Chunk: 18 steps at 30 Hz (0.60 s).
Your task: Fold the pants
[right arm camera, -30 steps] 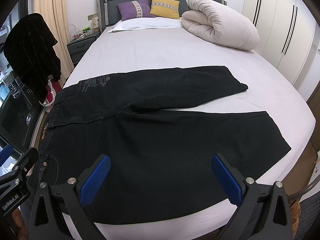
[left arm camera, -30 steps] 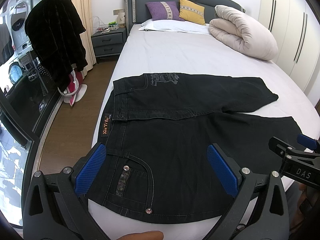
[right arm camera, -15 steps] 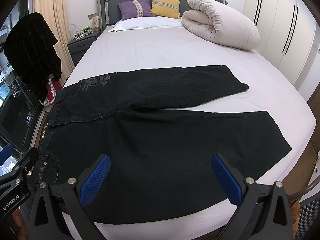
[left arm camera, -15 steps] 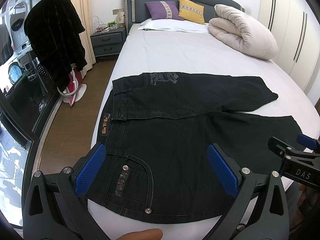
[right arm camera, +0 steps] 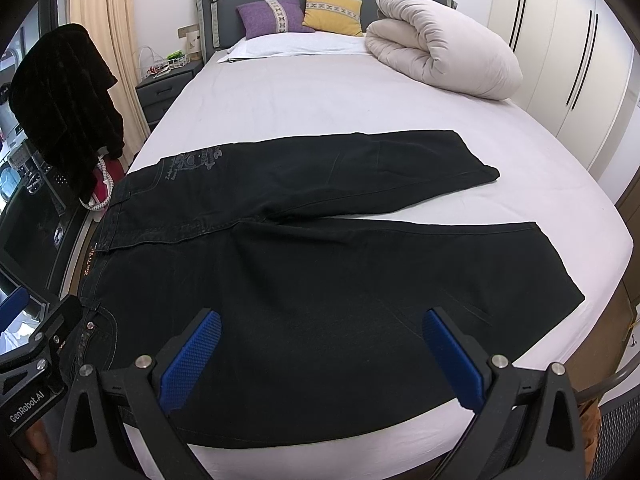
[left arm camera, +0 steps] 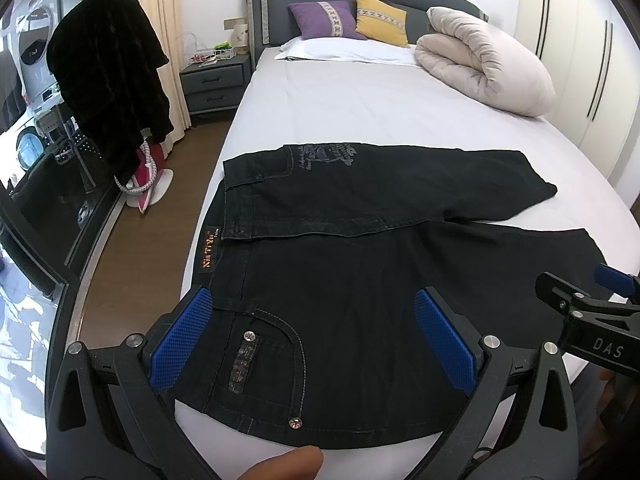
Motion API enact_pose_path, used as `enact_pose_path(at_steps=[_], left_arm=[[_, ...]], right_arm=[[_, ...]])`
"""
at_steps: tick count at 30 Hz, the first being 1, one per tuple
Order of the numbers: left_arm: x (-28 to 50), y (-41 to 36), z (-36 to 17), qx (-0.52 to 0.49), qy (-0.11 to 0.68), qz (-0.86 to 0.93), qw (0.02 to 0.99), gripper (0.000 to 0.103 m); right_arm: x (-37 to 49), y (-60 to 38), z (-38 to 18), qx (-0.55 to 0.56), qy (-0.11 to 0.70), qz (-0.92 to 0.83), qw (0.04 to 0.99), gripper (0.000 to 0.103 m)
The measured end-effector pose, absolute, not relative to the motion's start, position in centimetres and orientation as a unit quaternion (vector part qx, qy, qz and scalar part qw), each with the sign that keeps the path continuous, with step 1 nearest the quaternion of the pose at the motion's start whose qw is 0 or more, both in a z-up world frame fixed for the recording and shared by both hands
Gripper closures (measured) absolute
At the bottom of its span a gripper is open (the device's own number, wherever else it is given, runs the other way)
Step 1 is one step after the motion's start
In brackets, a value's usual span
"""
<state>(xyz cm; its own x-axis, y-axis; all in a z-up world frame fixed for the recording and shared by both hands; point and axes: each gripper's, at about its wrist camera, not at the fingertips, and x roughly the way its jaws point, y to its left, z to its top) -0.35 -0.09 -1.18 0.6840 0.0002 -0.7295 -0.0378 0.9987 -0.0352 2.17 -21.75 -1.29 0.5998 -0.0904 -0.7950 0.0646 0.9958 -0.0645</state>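
Black denim pants (left arm camera: 360,248) lie flat on the white bed, waistband to the left, both legs spread to the right; they also show in the right wrist view (right arm camera: 320,248). My left gripper (left arm camera: 316,336) is open and empty above the front pocket near the waist. My right gripper (right arm camera: 320,354) is open and empty above the near leg. Each gripper shows at the edge of the other's view: the right one (left arm camera: 588,312), the left one (right arm camera: 36,344).
A rolled beige duvet (left arm camera: 484,68) and purple and yellow pillows (left arm camera: 348,20) lie at the head of the bed (left arm camera: 360,108). A black garment (left arm camera: 108,92) hangs at the left over the wooden floor. A nightstand (left arm camera: 214,86) and white wardrobes (right arm camera: 568,56) stand behind.
Both grippers have edged slightly toward the pants. The pants have not moved.
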Motion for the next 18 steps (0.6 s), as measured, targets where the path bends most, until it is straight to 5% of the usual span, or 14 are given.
enact_pose_path(at_steps=[18], left_arm=[[4.4,1.9,-5.3,-0.069,0.453,-0.066,0.886,0.0]], right_arm=[[4.7,-23.0,-1.9,0.021,0.437,0.025,0.899,0.0]])
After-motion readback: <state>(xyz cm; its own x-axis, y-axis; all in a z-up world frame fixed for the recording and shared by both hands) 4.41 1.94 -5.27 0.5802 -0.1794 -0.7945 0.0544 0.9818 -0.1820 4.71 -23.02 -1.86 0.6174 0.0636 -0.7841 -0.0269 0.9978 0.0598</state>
